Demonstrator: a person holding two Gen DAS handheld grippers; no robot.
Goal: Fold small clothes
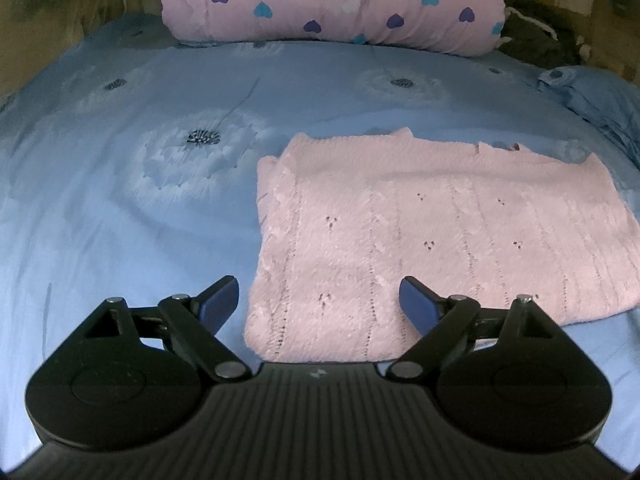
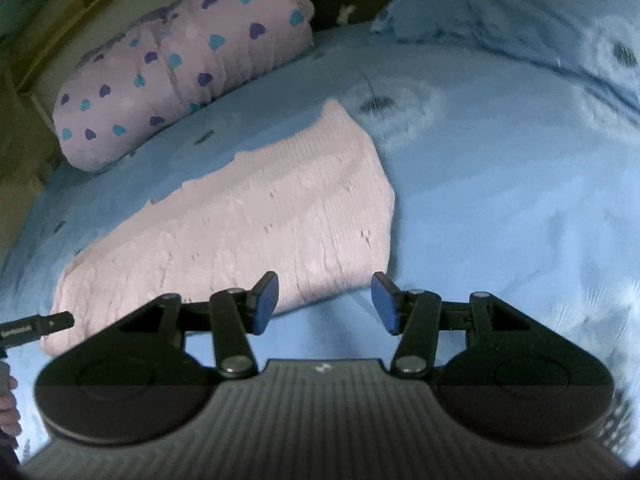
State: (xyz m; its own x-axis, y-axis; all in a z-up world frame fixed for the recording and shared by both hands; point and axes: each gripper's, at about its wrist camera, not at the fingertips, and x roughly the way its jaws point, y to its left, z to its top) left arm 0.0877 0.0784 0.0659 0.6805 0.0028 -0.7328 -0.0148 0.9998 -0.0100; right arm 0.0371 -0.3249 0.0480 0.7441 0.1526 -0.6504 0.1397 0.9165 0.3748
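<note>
The left gripper (image 1: 318, 302) had its jaws spread wide, holding nothing; its blue pads (image 1: 218, 300) stood either side of the near left corner of the sweater (image 1: 432, 236), one over the sheet and one over the knit, and whether they touched the cloth could not be told. The right gripper (image 2: 325, 304) stood partly open and empty, its left pad (image 2: 266, 300) at the sweater's (image 2: 248, 232) near right edge and the gap between the pads over bare sheet (image 2: 500, 208).

The pink knit sweater lay folded into a flat rectangle on the blue flowered sheet (image 1: 120, 200), its neckline edge at the far side. Beyond it, at the head of the bed, sat a rolled pink quilt (image 1: 332, 4) printed with hearts. A blue pillow (image 2: 520, 12) lay to the right. In the right wrist view, part of the other tool (image 2: 36, 326) and a hand (image 2: 8, 408) showed at the left edge.
</note>
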